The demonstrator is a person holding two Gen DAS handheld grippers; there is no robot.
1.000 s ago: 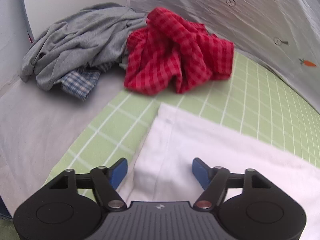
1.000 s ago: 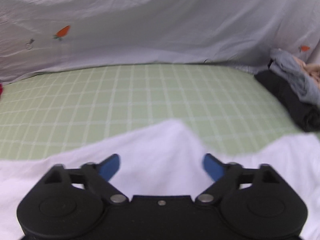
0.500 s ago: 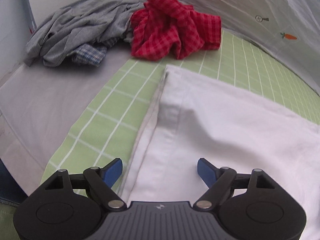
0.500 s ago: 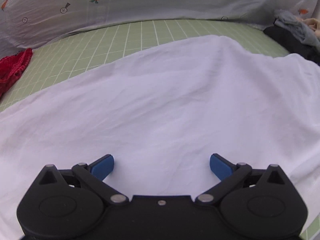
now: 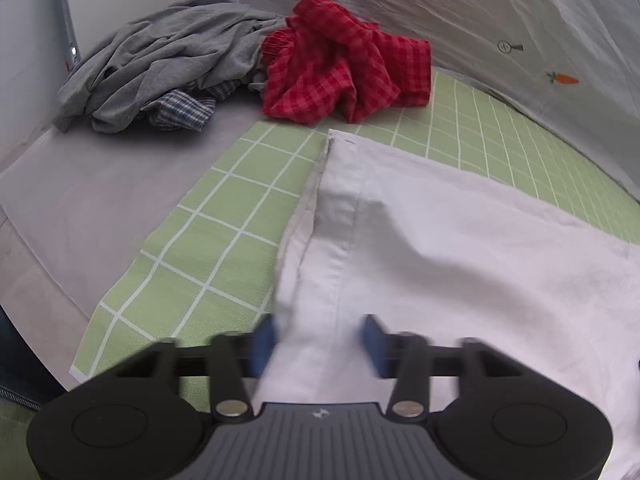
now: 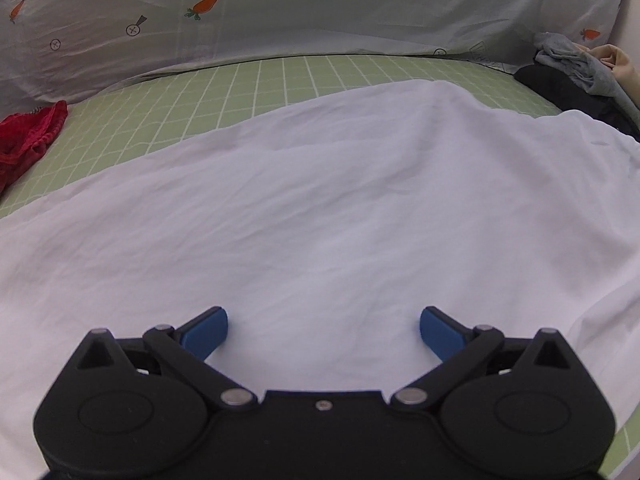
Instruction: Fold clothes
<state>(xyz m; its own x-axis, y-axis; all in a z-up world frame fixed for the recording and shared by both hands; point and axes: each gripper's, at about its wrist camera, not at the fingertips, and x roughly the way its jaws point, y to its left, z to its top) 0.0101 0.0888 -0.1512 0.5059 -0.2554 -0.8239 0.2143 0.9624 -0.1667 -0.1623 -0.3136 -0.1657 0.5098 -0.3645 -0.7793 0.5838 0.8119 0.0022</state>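
A white garment (image 5: 460,248) lies spread on the green checked cloth (image 5: 224,240), its hemmed edge running toward me. My left gripper (image 5: 318,344) sits low over that edge. Its jaws are closing and blurred, with the hem between the blue fingers (image 5: 372,344) and a gap still showing. In the right wrist view the same white garment (image 6: 320,200) fills the middle. My right gripper (image 6: 324,332) hovers just over it, jaws wide open with only flat cloth below them.
A crumpled red checked garment (image 5: 344,68) and a grey pile (image 5: 172,56) over a blue plaid piece (image 5: 180,110) lie at the far left. A grey carrot-print sheet (image 6: 320,12) rises behind. Dark and grey clothes (image 6: 576,76) and a person's hand (image 6: 616,60) are at the far right.
Both grippers drew back over the white garment, which now fills more of each view. The left jaws have narrowed around the hem; the right jaws stay wide.
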